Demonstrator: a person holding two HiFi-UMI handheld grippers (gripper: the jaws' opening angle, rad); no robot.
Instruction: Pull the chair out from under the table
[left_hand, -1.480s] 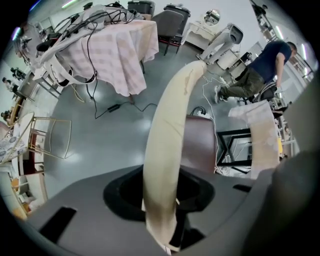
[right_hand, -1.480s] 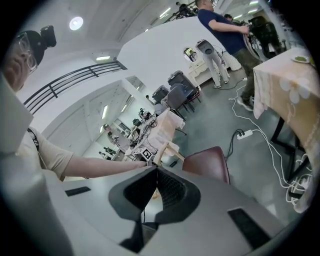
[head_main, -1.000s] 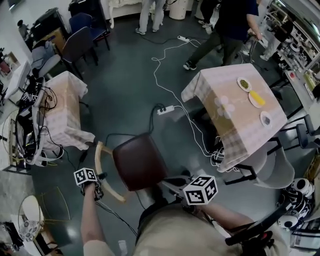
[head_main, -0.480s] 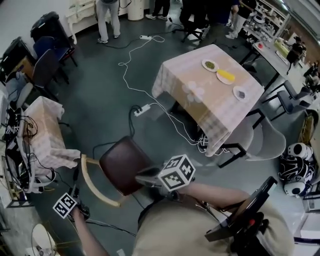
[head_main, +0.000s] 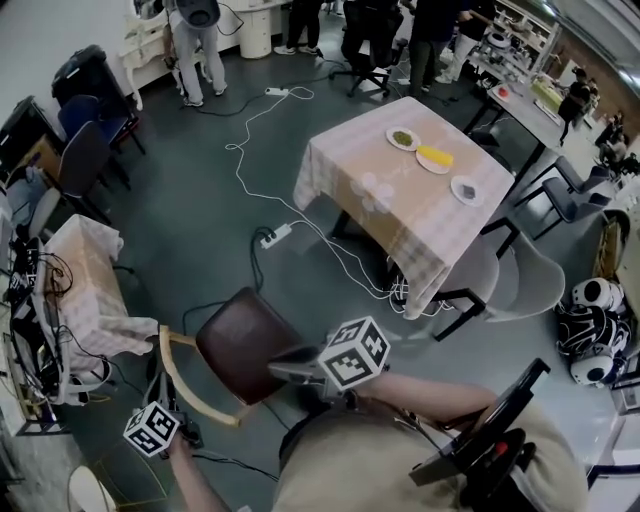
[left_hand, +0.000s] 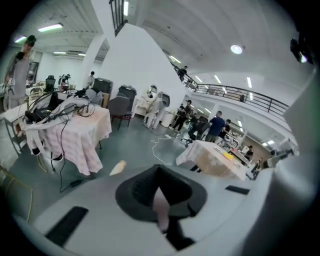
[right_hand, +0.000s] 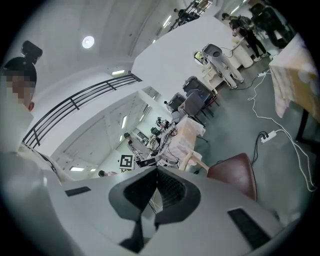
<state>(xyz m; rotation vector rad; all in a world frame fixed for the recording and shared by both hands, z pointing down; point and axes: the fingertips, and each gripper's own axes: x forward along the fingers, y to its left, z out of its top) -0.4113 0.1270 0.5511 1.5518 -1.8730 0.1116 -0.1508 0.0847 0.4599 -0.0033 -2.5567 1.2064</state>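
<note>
The chair stands on open floor, apart from the checked-cloth table (head_main: 420, 232). Its brown seat (head_main: 243, 343) (right_hand: 235, 172) and curved wooden back (head_main: 183, 383) (right_hand: 197, 162) face me. My left gripper (head_main: 160, 420) (left_hand: 159, 186) hovers just outside the wooden back, off the chair. Its jaws have just closed and meet with nothing between them. The tip of the chair back (left_hand: 117, 168) shows just past them. My right gripper (head_main: 285, 362) (right_hand: 156, 171) hangs over the seat's near edge, jaws shut on nothing.
A cloth-covered side table (head_main: 88, 290) piled with cables stands left of the chair. A power strip (head_main: 275, 236) and white cords trail over the floor towards the table. Grey chairs (head_main: 520, 280) flank its right side. Three plates (head_main: 435, 158) sit on it. People (head_main: 195, 40) stand at the back.
My left gripper has come away from the chair's wooden back toward the lower left. My right gripper shifted left over the seat's edge. The head view swung, bringing the table nearer the middle.
</note>
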